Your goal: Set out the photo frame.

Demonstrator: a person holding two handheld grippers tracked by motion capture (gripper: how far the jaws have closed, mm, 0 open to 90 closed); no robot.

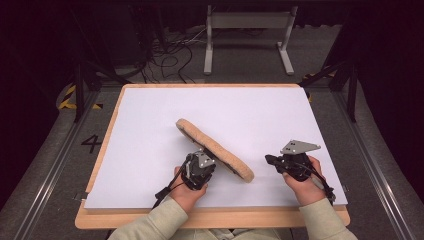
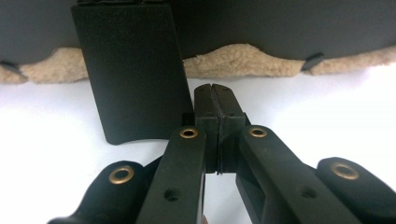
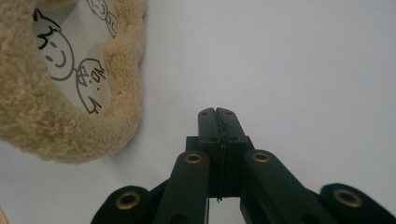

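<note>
Fuzzy frame [image 1: 215, 149] propped at table [image 1: 150, 150] centre; right gripper [image 3: 218, 112] view's doodle at ten o'clock, left gripper [image 2: 215, 88] view's black stand; both jaws pressed together, empty.

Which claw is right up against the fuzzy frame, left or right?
The left claw: it sits at the back of the tan plush frame, by its black stand. The right claw is off to the side, apart from it.

You are looking at a tan picture frame edged in fuzzy plush cloth [image 1: 215, 149], its back a matt black board with a stand flap [image 2: 133, 70]. Beneath it is lying a smooth matt white sheet [image 1: 150, 145] over a pale wooden tabletop [image 1: 210, 219].
</note>
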